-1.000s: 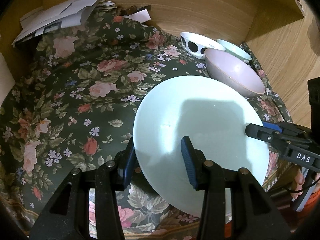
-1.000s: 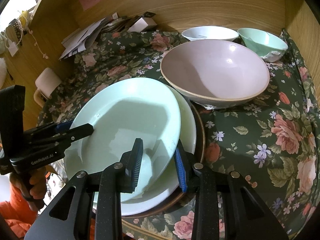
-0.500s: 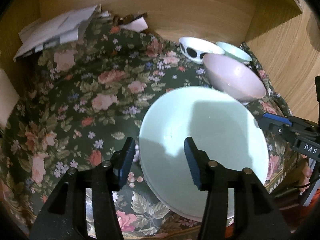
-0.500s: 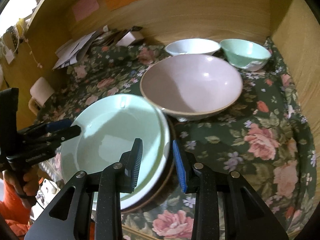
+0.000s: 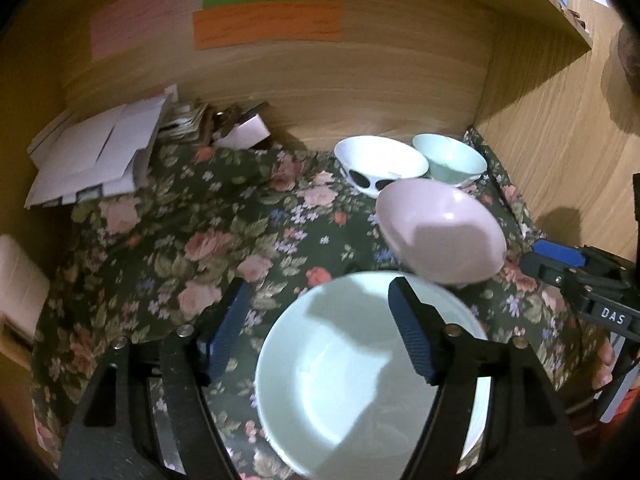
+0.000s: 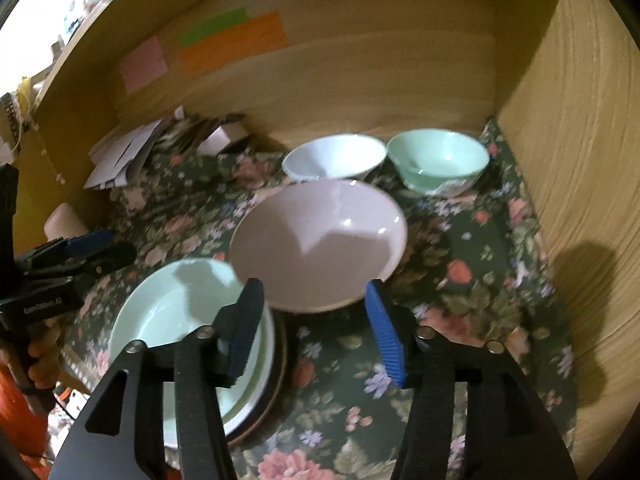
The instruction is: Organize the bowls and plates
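a pale green plate point(image 5: 360, 380) is seen lying on top of a stack of plates point(image 6: 264, 360) at the near edge of a flowered cloth point(image 5: 200, 240), apparently set there so that like pieces are kept together. the left tongs point(image 5: 316, 332) are caught with the jaws opening, and nothing is pressed between the pads; the plate's far rim is framed below and between them, one blue pad over the cloth, the other over the plate. the right tongs point(image 6: 316, 328) are likewise shown opening and empty, with the plate stack's right edge under the left finger and the pink bowl point(image 6: 320, 244) just beyond the tips. the pink bowl is placed just behind the stack, with a white bowl point(image 6: 336, 156) and a green bowl point(image 6: 440, 160) side by side against the wooden back wall point(image 6: 360, 80), not yet nested. papers point(image 5: 100, 152) are piled in the far left corner. the bowls are judged to be the next pieces to be gathered.
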{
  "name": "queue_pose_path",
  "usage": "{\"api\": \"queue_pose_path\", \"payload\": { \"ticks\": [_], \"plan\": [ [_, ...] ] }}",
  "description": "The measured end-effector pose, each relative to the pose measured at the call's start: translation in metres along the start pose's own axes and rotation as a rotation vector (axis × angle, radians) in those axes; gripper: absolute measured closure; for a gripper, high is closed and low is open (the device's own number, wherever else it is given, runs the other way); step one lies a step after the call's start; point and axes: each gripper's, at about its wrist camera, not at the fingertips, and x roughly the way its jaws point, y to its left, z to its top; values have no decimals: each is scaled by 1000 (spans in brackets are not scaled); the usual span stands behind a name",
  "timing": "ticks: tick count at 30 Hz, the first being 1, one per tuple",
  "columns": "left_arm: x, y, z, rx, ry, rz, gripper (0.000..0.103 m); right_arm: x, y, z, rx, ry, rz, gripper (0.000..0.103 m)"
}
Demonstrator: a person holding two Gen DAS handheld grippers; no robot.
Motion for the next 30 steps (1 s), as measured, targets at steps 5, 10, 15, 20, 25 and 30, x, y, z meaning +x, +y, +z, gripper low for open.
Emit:
{"api": "queue_pose_path", "payload": {
  "ticks": [5, 10, 15, 20, 25, 30],
  "plan": [
    [13, -12, 16, 18, -3, -8, 22, 5, -9, 11, 13, -13, -17, 52],
    [36, -24, 31, 41, 24, -16, 22, 20, -20, 18, 30, -2, -27, 52],
    [64, -29, 40, 48, 82, -30, 22, 40, -31, 19, 56, 25, -47, 52],
    [93, -29, 42, 39, 151, -50, 22, 58, -40, 18, 76, 48, -67, 52],
    [114, -31, 41, 34, 188, -66, 29, 73, -51, 16, 115, 68, -70, 52],
    [128, -39, 40, 53, 219, -88, 48, 80, -56, 14, 136, 77, -55, 63]
  ]
}}
